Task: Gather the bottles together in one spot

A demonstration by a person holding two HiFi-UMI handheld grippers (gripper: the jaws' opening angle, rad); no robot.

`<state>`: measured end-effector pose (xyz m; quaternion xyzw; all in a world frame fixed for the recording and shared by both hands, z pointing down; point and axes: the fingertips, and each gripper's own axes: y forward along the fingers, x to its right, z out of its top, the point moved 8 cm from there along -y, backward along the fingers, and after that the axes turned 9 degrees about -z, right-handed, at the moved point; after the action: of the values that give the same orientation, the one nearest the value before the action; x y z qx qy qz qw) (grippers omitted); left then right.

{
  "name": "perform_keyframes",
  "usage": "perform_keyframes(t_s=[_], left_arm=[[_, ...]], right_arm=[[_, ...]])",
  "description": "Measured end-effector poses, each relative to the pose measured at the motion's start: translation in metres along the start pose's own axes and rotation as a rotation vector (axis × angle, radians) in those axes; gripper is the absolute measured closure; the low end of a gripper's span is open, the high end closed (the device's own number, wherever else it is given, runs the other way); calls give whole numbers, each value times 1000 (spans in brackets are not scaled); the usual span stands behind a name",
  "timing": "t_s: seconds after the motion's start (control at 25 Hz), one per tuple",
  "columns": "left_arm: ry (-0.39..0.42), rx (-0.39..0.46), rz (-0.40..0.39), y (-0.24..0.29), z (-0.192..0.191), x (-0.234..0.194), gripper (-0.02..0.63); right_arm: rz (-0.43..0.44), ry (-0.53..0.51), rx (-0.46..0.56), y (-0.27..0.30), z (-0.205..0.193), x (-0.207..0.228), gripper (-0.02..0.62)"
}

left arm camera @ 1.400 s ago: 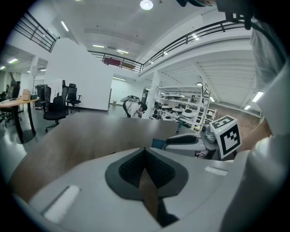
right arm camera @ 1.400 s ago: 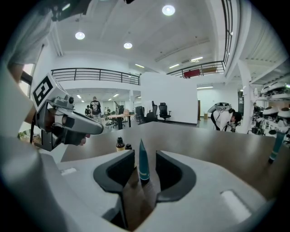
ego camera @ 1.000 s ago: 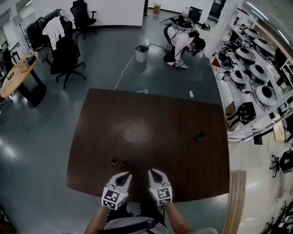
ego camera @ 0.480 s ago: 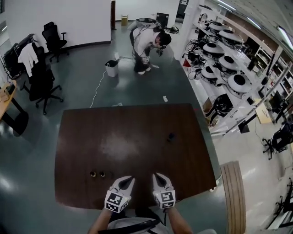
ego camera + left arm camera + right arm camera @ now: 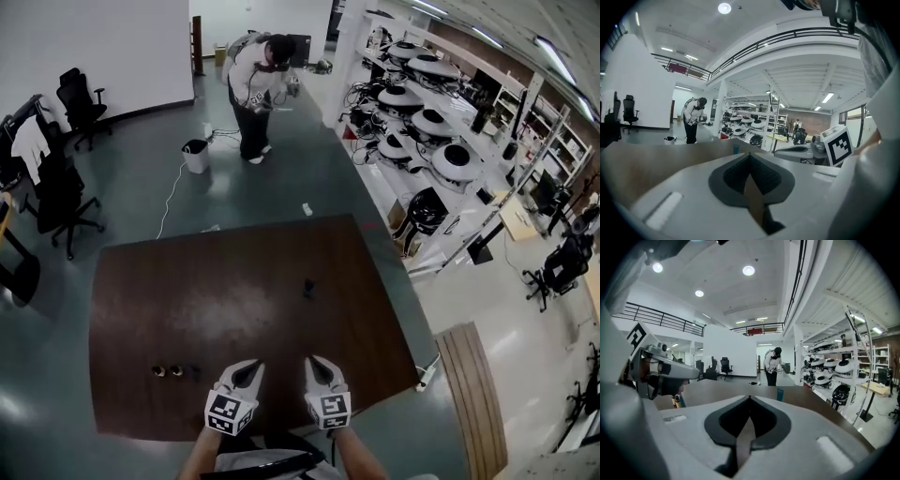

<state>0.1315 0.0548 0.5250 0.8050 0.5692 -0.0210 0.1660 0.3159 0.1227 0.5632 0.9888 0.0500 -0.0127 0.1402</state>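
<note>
On the dark brown table (image 5: 234, 300), two small brown bottles (image 5: 166, 371) stand side by side near the front left, with a darker thing I cannot make out just right of them. A lone teal bottle (image 5: 308, 288) stands near the table's middle, to the right. It also shows small as the teal bottle (image 5: 736, 149) and as the teal bottle (image 5: 780, 394). My left gripper (image 5: 247, 372) and right gripper (image 5: 318, 367) hover side by side over the front edge. Both are shut and hold nothing. The brown pair (image 5: 678, 401) shows left of the right gripper's jaws.
A person (image 5: 254, 89) stands on the floor beyond the table's far edge, near a white bin (image 5: 195, 155). Office chairs (image 5: 56, 192) are at the left. Shelves of round machines (image 5: 422, 122) line the right, and a curved wooden bench (image 5: 473, 394) lies near the table's right corner.
The head view has swung, so the table and bottles sit further left in the picture. The person in the background has straightened up from a crouch. Both grippers stay shut at the front edge.
</note>
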Motion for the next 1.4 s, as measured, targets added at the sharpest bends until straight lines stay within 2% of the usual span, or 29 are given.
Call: perform_keyframes(t_s=[0.24, 0.52, 0.72, 1.4], left_arm=[[-5, -18, 0, 20, 2, 1, 605], [-20, -30, 4, 45, 5, -28, 606], [-24, -71, -12, 67, -3, -48, 605], [-132, -161, -16, 117, -36, -91, 605]], right_arm=[[-18, 27, -1, 5, 6, 21, 594], [-35, 40, -18, 36, 1, 33, 594], [-34, 54, -29, 62, 3, 37, 594], [12, 42, -121, 133, -24, 53, 594]])
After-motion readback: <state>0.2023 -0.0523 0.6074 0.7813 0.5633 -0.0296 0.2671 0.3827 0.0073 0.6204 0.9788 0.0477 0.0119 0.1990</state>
